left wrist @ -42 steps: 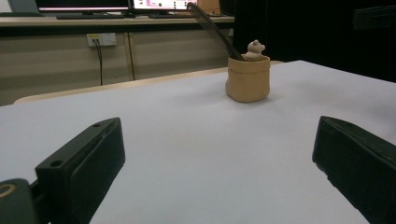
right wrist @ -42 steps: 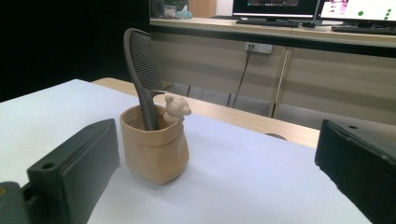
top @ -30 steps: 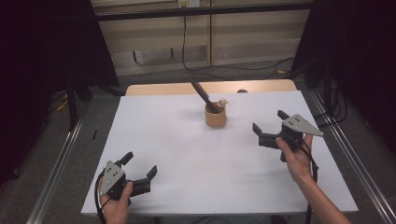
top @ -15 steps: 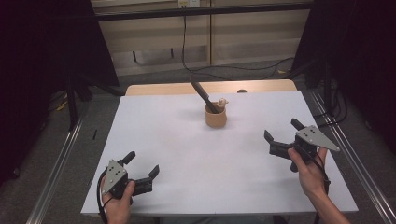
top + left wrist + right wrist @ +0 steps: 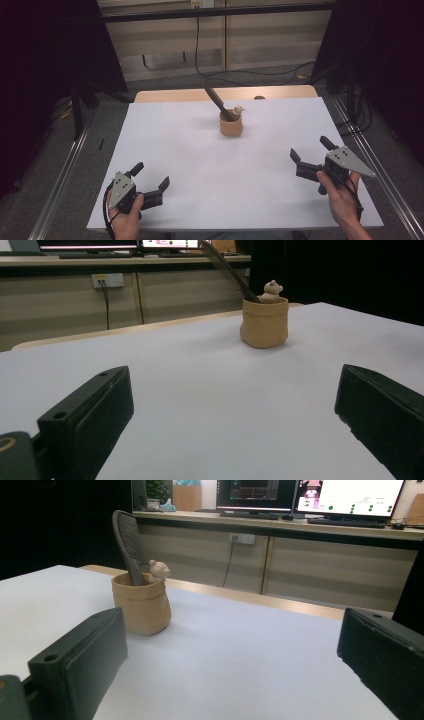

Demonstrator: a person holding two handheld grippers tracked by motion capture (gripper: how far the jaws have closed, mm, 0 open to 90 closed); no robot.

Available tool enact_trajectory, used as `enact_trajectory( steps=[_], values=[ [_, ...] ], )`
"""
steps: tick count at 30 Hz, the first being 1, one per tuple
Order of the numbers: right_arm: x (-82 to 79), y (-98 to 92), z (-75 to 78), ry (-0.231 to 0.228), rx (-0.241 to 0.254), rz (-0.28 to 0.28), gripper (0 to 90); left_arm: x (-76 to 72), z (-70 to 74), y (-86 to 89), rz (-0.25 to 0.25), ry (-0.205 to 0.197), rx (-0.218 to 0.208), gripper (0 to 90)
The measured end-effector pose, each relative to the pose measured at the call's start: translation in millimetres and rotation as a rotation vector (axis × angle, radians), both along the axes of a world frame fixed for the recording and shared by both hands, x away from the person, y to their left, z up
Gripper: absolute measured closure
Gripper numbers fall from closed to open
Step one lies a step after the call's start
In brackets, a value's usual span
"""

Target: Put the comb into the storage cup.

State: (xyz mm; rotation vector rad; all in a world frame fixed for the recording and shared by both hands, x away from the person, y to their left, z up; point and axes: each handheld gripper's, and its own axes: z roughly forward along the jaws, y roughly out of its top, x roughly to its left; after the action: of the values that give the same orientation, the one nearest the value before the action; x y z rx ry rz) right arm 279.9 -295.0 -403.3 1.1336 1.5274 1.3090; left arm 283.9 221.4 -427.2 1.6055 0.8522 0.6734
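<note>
A tan cup (image 5: 231, 125) (image 5: 264, 322) (image 5: 141, 605) stands upright on the white table (image 5: 200, 165), toward the far middle. A dark perforated utensil (image 5: 218, 102) (image 5: 129, 545) leans out of it to the far left, and a small pale figure (image 5: 239, 108) (image 5: 271, 291) (image 5: 160, 570) pokes above its rim. My left gripper (image 5: 150, 179) rests open near the front left corner, nothing between its jaws. My right gripper (image 5: 311, 150) is held open near the right edge, well short of the cup, also holding nothing.
A wooden strip (image 5: 175, 95) borders the table's far edge. Metal rails (image 5: 60, 175) run along both sides on the floor. Cables (image 5: 240, 75) lie on the floor beyond, in front of a low cabinet (image 5: 325, 565) topped with monitors.
My right gripper has drawn back from beside the cup toward the near right edge of the table, staying open. The left gripper has barely moved.
</note>
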Motion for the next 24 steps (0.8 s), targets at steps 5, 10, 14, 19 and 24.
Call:
enact_trajectory(
  steps=[5,10,14,19,24],
  values=[
    [-11.0,-2.9,-1.6,0.006,0.003,0.005,0.0,-2.1,1.7,0.5,0.003,-0.009,-0.003,2.4],
    [-20.0,-6.7,-3.3,0.005,-0.012,0.006,0.0,-3.2,1.6,0.5,0.006,-0.011,0.005,2.4],
    [-27.0,-10.9,-3.8,0.004,-0.013,0.01,0.0,-3.4,1.5,0.4,0.008,-0.016,0.009,2.4],
    [-34.8,-16.4,-6.2,0.003,-0.025,0.004,0.0,-3.8,1.3,-0.4,0.003,-0.007,0.006,2.5],
    [-43.8,-22.1,-14.3,-0.002,-0.011,-0.017,0.0,-5.1,2.1,0.4,0.01,-0.016,0.009,2.5]
  ],
)
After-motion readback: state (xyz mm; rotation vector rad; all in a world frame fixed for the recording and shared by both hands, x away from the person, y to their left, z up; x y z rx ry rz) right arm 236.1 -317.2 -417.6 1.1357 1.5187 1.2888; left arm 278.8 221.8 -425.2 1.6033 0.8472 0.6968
